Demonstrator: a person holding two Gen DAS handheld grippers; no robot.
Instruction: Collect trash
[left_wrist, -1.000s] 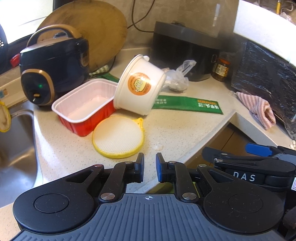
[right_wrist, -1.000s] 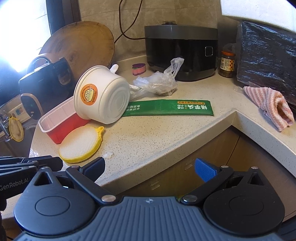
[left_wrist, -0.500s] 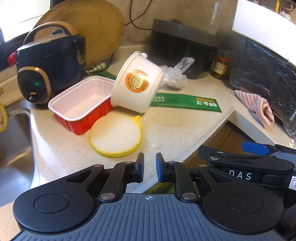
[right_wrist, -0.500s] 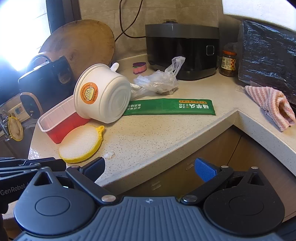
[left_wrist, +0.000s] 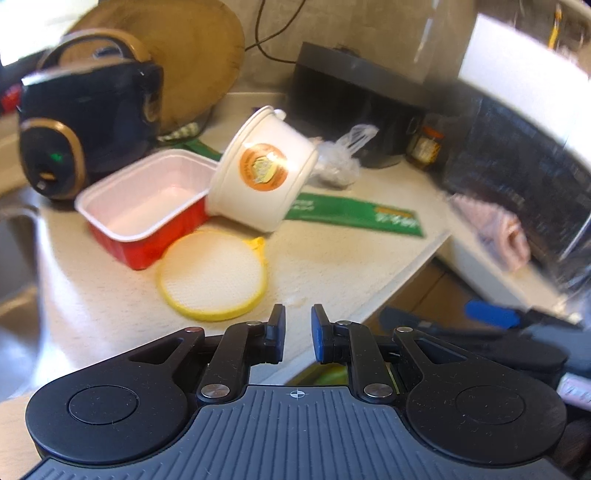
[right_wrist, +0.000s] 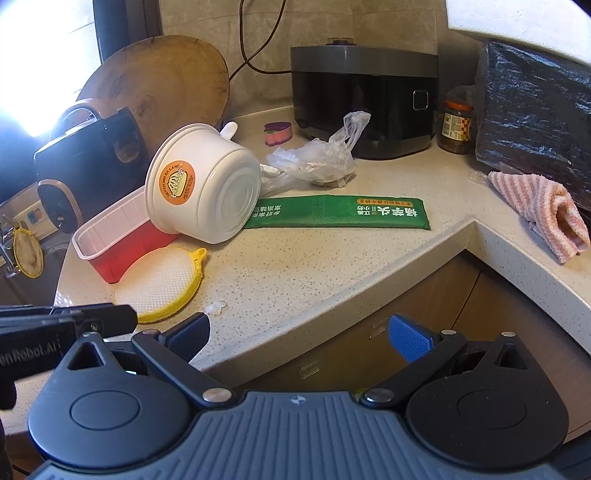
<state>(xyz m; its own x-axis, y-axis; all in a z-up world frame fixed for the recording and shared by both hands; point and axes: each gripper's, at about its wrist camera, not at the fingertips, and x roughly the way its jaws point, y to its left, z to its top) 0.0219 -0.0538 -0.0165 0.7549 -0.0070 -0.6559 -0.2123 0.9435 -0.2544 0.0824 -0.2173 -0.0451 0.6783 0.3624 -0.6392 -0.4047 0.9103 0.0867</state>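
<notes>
Trash lies on the speckled counter (right_wrist: 332, 266): a white takeaway bowl (right_wrist: 207, 192) tipped on its side against a red tray (right_wrist: 114, 236), a green flat packet (right_wrist: 336, 217), a crumpled clear plastic bag (right_wrist: 317, 157), and a small white scrap (right_wrist: 216, 307) near the counter edge. The bowl (left_wrist: 260, 173), tray (left_wrist: 147, 206) and packet (left_wrist: 354, 216) also show in the left wrist view. My left gripper (left_wrist: 298, 334) is nearly shut and empty, just short of the counter edge. My right gripper (right_wrist: 299, 334) is open and empty, in front of the counter edge.
A yellow-rimmed round scrubber (right_wrist: 160, 282) lies in front of the tray. A dark rice cooker (right_wrist: 86, 158), a round wooden board (right_wrist: 162, 85), a black appliance (right_wrist: 364, 99), a jar (right_wrist: 457, 125), a black bag (right_wrist: 535, 114) and a pink striped cloth (right_wrist: 543, 210) stand around. A sink (left_wrist: 18, 266) is at the left.
Both grippers have drifted a little closer to the counter; the left view shifted left and is blurred by motion. Neither jaw opening changed. Nothing on the counter moved.
</notes>
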